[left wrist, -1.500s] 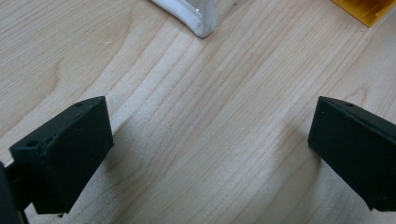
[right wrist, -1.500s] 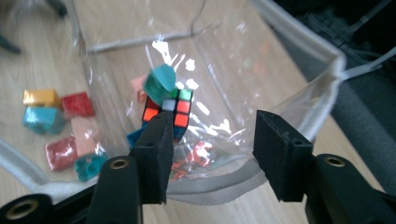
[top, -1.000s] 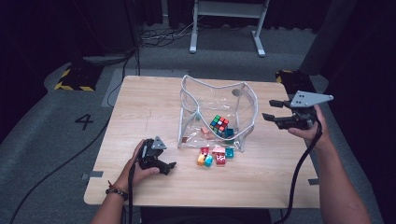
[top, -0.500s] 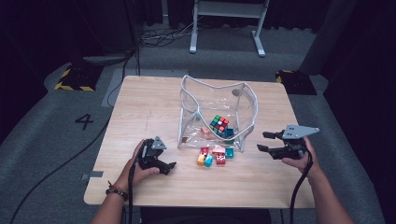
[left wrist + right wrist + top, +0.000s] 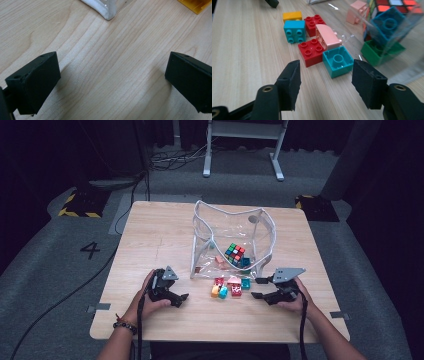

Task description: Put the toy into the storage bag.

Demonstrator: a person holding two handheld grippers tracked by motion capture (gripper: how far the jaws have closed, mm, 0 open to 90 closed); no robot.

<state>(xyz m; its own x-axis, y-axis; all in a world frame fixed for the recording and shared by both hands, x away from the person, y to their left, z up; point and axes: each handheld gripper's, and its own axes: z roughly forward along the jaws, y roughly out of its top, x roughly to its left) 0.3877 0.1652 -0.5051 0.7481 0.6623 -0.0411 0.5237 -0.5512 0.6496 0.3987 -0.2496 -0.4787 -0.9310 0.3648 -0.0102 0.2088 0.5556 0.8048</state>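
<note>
Your right gripper [image 5: 258,288] sits low over the table [image 5: 150,235] at about 4 o'clock from the table's middle. Its jaws stand apart with only bare wood between them, and they have just been opening a little further. They point toward the loose bricks at 9 o'clock from them. In the right gripper view the nearest is an upturned teal brick [image 5: 337,61], lying hollow side up just ahead of the jaws at 12 o'clock. Touching it at 10 o'clock is a red brick [image 5: 310,51], and a pink sloped brick [image 5: 327,37] leans on that one from behind. Farther off lie a second teal brick [image 5: 294,30], another red brick [image 5: 314,22] and a yellow brick [image 5: 292,16].

The clear bag [image 5: 231,230] stands open at the middle of the table, just beyond the bricks. Inside it you can see a puzzle cube [image 5: 234,254], and through the plastic in the right gripper view a blue brick [image 5: 388,23] and a green brick [image 5: 382,51].

Your left gripper [image 5: 181,300] rests at about 7 o'clock from the bag, well apart from the bricks. Its jaws are wide apart over bare wood, holding nothing. The bag's white-edged corner shows at 12 o'clock in the left gripper view.
</note>
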